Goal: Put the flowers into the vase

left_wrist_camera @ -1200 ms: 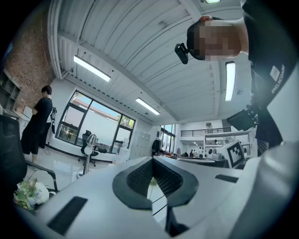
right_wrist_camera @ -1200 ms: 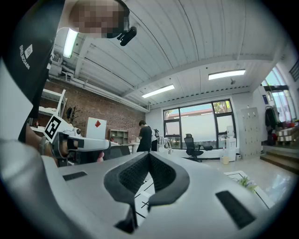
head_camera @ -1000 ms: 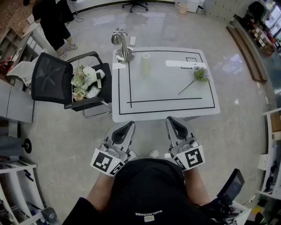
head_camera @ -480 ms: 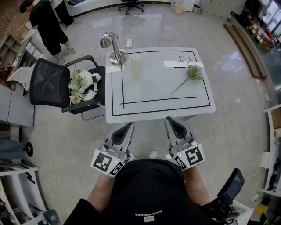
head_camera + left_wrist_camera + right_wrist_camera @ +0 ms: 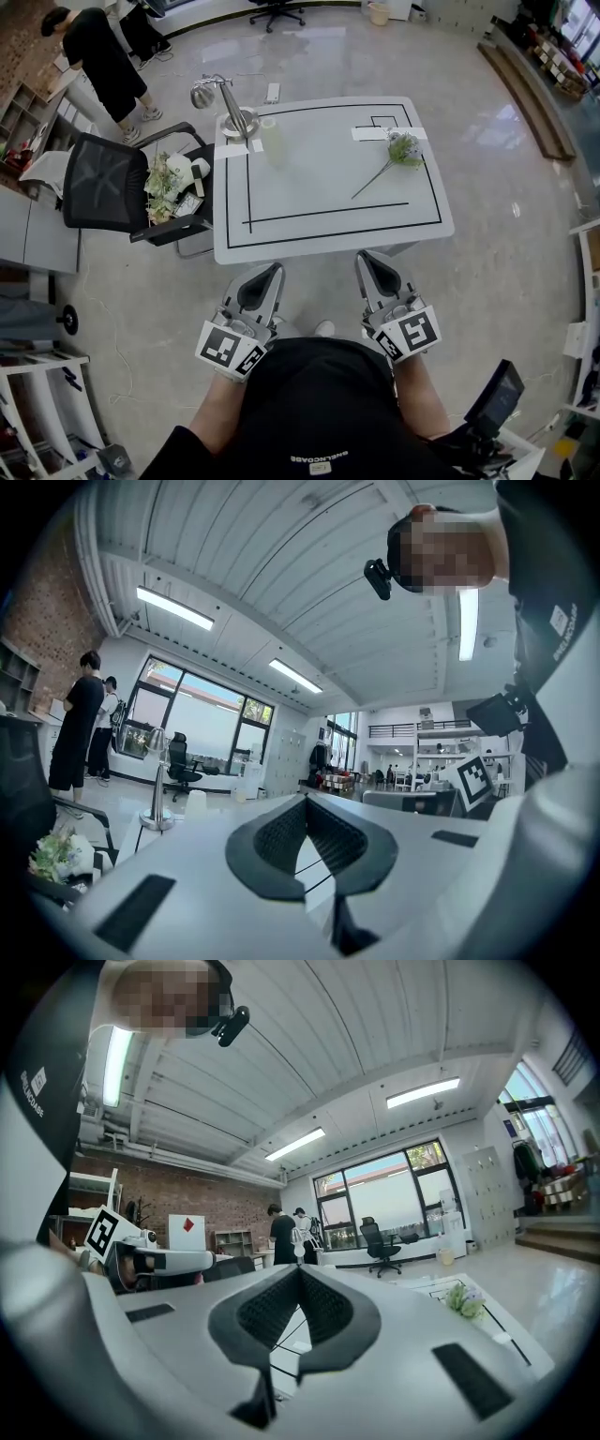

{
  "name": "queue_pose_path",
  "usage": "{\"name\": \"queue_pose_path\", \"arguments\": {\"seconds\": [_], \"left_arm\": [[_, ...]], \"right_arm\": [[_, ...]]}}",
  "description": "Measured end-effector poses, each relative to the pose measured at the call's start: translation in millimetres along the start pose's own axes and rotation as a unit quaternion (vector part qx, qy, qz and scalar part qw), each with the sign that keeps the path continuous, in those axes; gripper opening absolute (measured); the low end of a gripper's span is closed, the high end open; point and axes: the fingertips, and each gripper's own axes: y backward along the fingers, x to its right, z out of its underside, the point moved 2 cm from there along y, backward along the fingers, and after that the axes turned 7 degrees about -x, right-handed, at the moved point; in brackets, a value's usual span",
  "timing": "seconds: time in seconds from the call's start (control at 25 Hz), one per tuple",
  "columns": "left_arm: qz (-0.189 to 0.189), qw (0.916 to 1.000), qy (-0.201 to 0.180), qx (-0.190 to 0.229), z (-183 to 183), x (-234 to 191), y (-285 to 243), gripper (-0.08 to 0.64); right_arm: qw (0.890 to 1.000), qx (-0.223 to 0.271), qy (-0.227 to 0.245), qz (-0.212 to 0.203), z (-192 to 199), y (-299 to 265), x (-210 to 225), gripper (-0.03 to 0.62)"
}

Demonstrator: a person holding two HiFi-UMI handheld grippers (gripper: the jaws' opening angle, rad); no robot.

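Flowers (image 5: 403, 150) lie untouched on the bench (image 5: 319, 202), now more squarely before the person, whose left tongs (image 5: 276, 268) and right tongs (image 5: 363, 257), pressed together and empty, remain well short.

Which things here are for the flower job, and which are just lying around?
For the job: flower on the table, vase, perhaps the bunch on the chair.
Just lying about: desk lamp, white label, person standing far off.

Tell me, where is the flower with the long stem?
The flower lies on the white table's far right part in the head view, beside the tape strip.
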Motion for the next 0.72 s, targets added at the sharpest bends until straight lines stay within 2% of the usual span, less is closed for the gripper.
{"name": "queue_pose_path", "arguments": {"seconds": [0.4,0.6,0.72], "left_arm": [[0.011,0.9998,-0.003,-0.013,7,-1,-21,0.005],[0.017,0.9998,0.004,-0.013,7,-20,-34,0.005],[0.021,0.9997,0.007,-0.014,4,-38,-44,0.005]], "right_arm": [[1.000,-0.001,-0.003,0.004,5,-6,16,0.005],[1.000,-0.009,0.012,0.006,3,-23,20,0.005],[1.000,-0.015,0.005,0.013,2,-39,25,0.005]]}}
